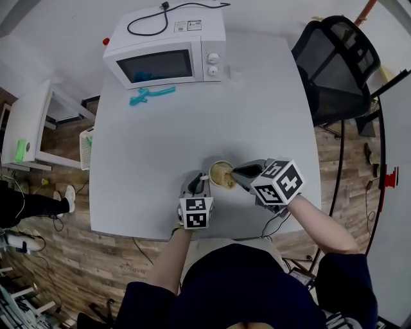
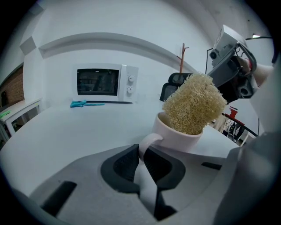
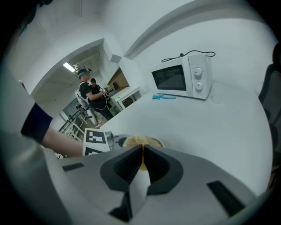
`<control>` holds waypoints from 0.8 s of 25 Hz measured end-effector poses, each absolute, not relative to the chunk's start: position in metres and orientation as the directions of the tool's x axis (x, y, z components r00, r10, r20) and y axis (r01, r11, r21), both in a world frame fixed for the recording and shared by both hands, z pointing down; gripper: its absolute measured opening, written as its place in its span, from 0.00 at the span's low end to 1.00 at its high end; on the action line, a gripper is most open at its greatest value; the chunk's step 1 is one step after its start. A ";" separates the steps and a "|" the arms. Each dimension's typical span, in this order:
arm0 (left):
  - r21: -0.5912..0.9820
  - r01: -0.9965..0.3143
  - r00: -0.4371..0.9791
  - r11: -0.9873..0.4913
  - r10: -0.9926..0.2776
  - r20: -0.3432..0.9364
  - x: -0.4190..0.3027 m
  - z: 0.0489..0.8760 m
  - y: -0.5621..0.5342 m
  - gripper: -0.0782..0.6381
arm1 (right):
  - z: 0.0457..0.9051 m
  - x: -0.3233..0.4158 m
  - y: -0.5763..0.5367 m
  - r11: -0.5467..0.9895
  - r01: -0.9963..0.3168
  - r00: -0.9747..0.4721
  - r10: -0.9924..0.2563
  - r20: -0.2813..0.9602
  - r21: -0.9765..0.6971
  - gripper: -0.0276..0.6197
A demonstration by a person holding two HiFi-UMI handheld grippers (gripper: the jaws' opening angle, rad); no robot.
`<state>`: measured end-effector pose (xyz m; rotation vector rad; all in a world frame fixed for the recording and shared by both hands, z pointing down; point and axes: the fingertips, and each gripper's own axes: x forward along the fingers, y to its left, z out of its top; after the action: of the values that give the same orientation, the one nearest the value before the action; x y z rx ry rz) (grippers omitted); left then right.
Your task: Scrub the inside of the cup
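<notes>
- One white cup (image 2: 180, 137) stands upright on the desk (image 1: 167, 148), near its front edge and between the two sets of tongs.
- One tan, fibrous scrubber (image 2: 193, 104) fills the cup's mouth. Its lower end is inside and its upper part sticks out above the rim.
- Two sets of tongs are at the cup. The left tongs (image 2: 141, 154) are clamped on the cup's handle (image 2: 148, 141), with the loop pinched between the dark pads.
- The right tongs (image 3: 142, 151) are pressed together on the scrubber, reaching it from the cup's right side.
- One white microwave (image 1: 168, 54) sits at the desk's far edge with its door closed and one black cord (image 1: 154, 19) looped on top.
- One teal object (image 1: 151, 95) lies just in front of the microwave; I cannot tell what it is.
- One black chair (image 1: 334, 64) stands beside the desk's far right corner.
- One person (image 3: 93, 99) stands in the background of the right gripper view.
</notes>
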<state>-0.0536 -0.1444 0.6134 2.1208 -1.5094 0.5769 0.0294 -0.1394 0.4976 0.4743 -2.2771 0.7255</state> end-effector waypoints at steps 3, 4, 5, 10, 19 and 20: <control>0.137 -0.947 0.315 -0.292 -0.746 0.586 -0.052 0.612 -0.143 0.17 | 0.499 0.026 -0.142 0.784 -0.501 -0.661 -0.074 0.746 -0.366 0.09; 0.135 -0.946 0.315 -0.294 -0.746 0.587 -0.052 0.613 -0.143 0.17 | 0.499 0.025 -0.143 0.789 -0.497 -0.646 -0.057 0.761 -0.362 0.09; 0.132 -0.946 0.315 -0.296 -0.746 0.587 -0.052 0.613 -0.143 0.17 | 0.500 0.023 -0.144 0.795 -0.492 -0.629 -0.042 0.776 -0.355 0.09; 0.132 -0.940 0.329 -0.314 -0.738 0.589 -0.049 0.612 -0.141 0.17 | 0.508 0.015 -0.148 0.819 -0.481 -0.535 0.008 0.845 -0.313 0.09; 0.141 -0.932 0.350 -0.334 -0.726 0.592 -0.046 0.618 -0.139 0.17 | 0.532 0.008 -0.154 0.834 -0.472 -0.455 0.048 0.889 -0.287 0.09; 0.140 -0.932 0.350 -0.335 -0.726 0.591 -0.047 0.618 -0.139 0.17 | 0.534 0.008 -0.155 0.833 -0.473 -0.451 0.052 0.891 -0.288 0.09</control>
<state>-0.0467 -0.1394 0.6177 2.1607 -1.4445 0.5998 0.0080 -0.1550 0.5342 0.3127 -1.9559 0.6226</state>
